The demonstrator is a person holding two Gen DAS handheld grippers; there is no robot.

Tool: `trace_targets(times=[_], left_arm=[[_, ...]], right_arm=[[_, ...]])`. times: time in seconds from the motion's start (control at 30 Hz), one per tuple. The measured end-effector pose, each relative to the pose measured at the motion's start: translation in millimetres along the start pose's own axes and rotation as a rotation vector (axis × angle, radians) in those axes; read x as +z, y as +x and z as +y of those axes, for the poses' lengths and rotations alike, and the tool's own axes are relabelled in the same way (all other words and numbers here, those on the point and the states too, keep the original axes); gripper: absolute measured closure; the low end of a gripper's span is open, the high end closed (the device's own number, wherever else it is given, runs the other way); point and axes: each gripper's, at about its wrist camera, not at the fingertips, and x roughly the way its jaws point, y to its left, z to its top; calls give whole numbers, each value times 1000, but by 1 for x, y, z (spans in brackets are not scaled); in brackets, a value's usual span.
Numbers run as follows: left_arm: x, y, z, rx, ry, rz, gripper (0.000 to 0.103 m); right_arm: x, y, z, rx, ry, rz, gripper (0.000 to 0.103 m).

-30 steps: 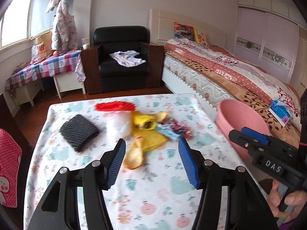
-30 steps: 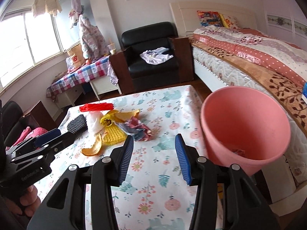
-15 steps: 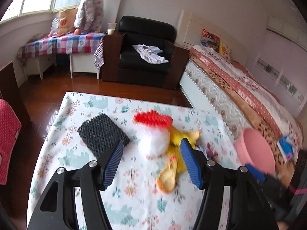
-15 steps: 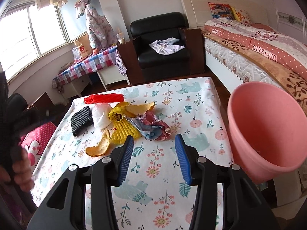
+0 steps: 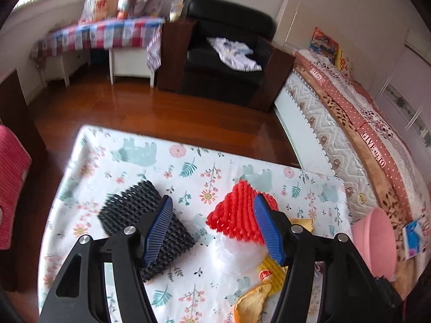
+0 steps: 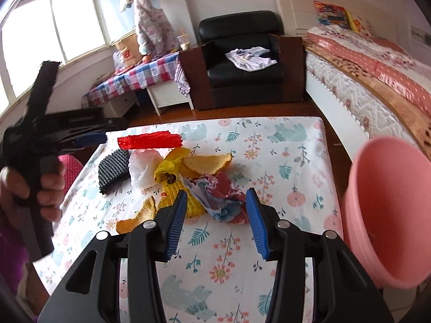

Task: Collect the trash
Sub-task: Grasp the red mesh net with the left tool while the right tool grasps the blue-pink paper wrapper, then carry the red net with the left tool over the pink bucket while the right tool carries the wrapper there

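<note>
My right gripper (image 6: 216,219) hangs part open and empty above the crumpled wrapper (image 6: 219,196). My left gripper (image 5: 212,228) gapes wide and empty over the table (image 5: 134,156), the black foam net (image 5: 142,210) and red foam net (image 5: 237,210) beneath its fingers. The pink bucket (image 6: 390,215) sits off the table's right edge, the armchair (image 6: 242,59) far behind.

Black armchair (image 6: 242,62) holding white clothes (image 6: 250,58); bed (image 6: 377,70) beside it; checked-cloth bench (image 6: 134,78) under the window.
</note>
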Motion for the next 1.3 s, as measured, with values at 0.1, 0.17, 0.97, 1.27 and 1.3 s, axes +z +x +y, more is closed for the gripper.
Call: trace_targets(times=[0.1, 0.17, 0.97, 1.27, 1.3], left_arm=[[5, 16, 5, -43, -29, 68, 41], [4, 23, 7, -72, -33, 100, 43], [-39, -51, 0, -136, 82, -80, 96], [-62, -76, -10, -130, 108, -130, 96], [-65, -79, -12, -129, 111, -134, 96]], right_arm=[[2, 9, 0, -3, -29, 20, 45], [3, 15, -2, -1, -41, 42, 45], [-3, 56, -8, -10, -89, 142, 63], [-10, 24, -7, 5, -39, 95, 92], [-11, 21, -7, 6, -36, 91, 92]])
